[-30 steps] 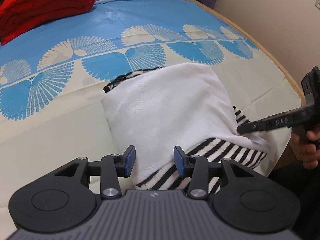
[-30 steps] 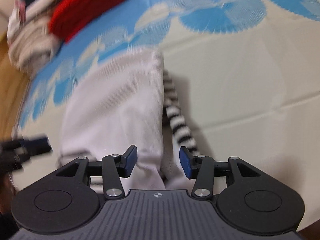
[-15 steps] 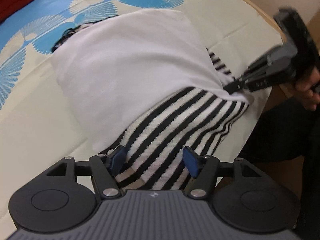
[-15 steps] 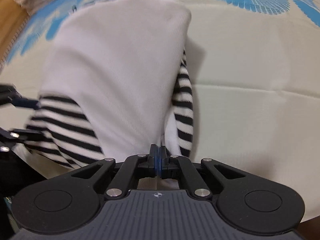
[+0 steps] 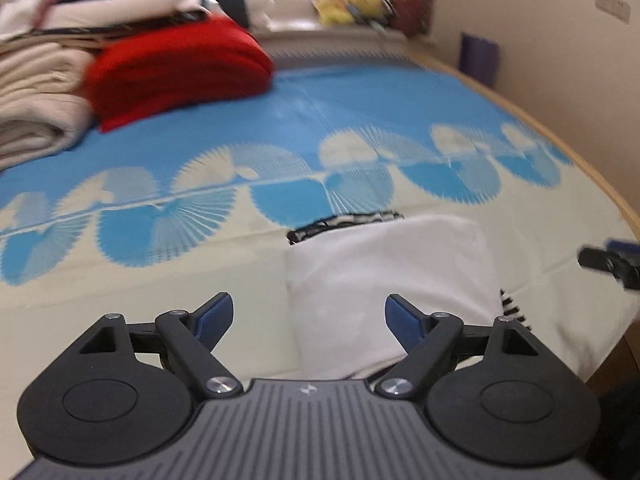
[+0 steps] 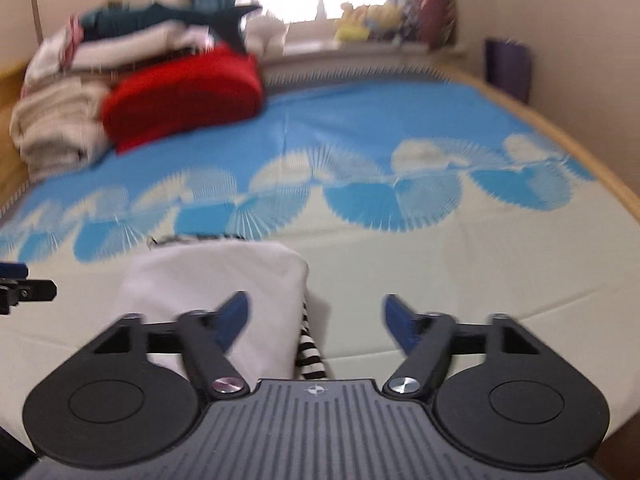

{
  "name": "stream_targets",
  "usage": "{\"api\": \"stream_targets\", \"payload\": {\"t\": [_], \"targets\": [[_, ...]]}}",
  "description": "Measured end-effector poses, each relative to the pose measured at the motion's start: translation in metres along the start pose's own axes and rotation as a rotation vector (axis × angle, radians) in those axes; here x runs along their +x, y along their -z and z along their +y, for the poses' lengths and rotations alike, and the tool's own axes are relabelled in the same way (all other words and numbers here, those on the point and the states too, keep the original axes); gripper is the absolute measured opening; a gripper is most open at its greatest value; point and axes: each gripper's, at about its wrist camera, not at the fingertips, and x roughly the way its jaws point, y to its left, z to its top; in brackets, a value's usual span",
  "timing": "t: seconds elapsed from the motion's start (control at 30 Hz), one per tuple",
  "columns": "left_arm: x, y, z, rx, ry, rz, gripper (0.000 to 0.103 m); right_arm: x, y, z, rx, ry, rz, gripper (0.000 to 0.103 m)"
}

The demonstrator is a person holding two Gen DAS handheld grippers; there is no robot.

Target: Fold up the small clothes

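Note:
A small white garment [image 5: 384,280] with black-and-white striped edges lies folded on the bed's cream and blue sheet [image 5: 200,280]. It also shows in the right wrist view [image 6: 216,280]. My left gripper [image 5: 308,318] is open and empty, held above the garment's near left side. My right gripper [image 6: 316,318] is open and empty, above the garment's near right edge, where a striped sleeve [image 6: 310,350] sticks out. The tip of the right gripper [image 5: 608,262] shows at the far right of the left wrist view. The left gripper's tip [image 6: 24,290] shows at the far left of the right wrist view.
A folded red blanket [image 5: 176,72] and a pile of cream and white linens [image 5: 36,104] sit at the back left of the bed. The wooden bed edge [image 5: 580,164] and a wall run along the right. A window sill with toys [image 6: 368,20] is at the back.
Both grippers have let go of the garment, opened and drawn back and up. The striped lower part that was spread out is now mostly hidden under the white layer.

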Motion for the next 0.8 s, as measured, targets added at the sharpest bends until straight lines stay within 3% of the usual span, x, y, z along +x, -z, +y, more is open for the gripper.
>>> {"api": "stream_targets", "payload": {"t": [0.13, 0.43, 0.6, 0.8], "targets": [[-0.041, 0.037, -0.023, -0.078, -0.047, -0.029, 0.101, -0.036, 0.025, 0.007, 0.033, 0.027, -0.020, 0.090], [-0.079, 0.126, -0.064, -0.166, -0.116, 0.020, 0.101, -0.080, 0.076, 0.043, -0.010, 0.061, -0.019, 0.096], [-0.077, 0.136, -0.063, -0.182, -0.107, 0.036, 0.101, -0.078, 0.083, 0.069, -0.131, 0.050, -0.013, 0.096], [-0.071, 0.135, -0.057, -0.199, -0.102, 0.006, 0.101, -0.059, 0.086, 0.078, -0.156, 0.045, 0.028, 0.096]]}}
